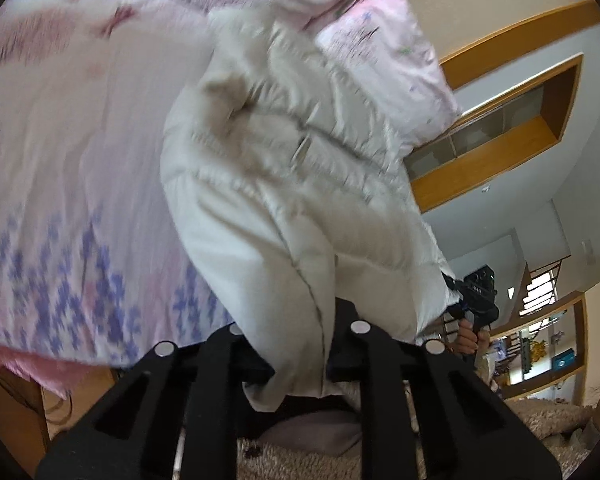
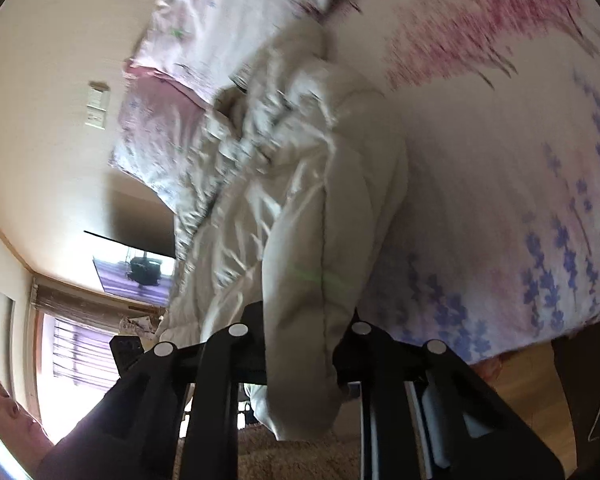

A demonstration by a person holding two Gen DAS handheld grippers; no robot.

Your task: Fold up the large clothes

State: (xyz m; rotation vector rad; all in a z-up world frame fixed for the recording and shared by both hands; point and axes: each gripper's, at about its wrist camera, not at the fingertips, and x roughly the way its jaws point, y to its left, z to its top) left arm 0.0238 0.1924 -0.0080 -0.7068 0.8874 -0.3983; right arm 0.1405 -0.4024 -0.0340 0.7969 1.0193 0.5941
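Observation:
A white padded jacket (image 1: 284, 168) lies over a bed and hangs down toward me. My left gripper (image 1: 298, 364) is shut on its lower hem, the cloth pinched between the black fingers. In the right wrist view the same jacket (image 2: 320, 184) runs from the bed down into my right gripper (image 2: 300, 360), which is shut on another part of its edge. The right gripper (image 1: 474, 294) also shows in the left wrist view, holding the jacket's far corner. Both views are blurred.
The bed carries a pink and white floral sheet (image 1: 72, 152) with purple flowers and a pink pillow (image 1: 396, 68). Wooden shelving (image 1: 500, 120) stands on the wall to the right. A shaggy beige rug (image 1: 548, 416) lies below. A window with blinds (image 2: 80, 344) is at left.

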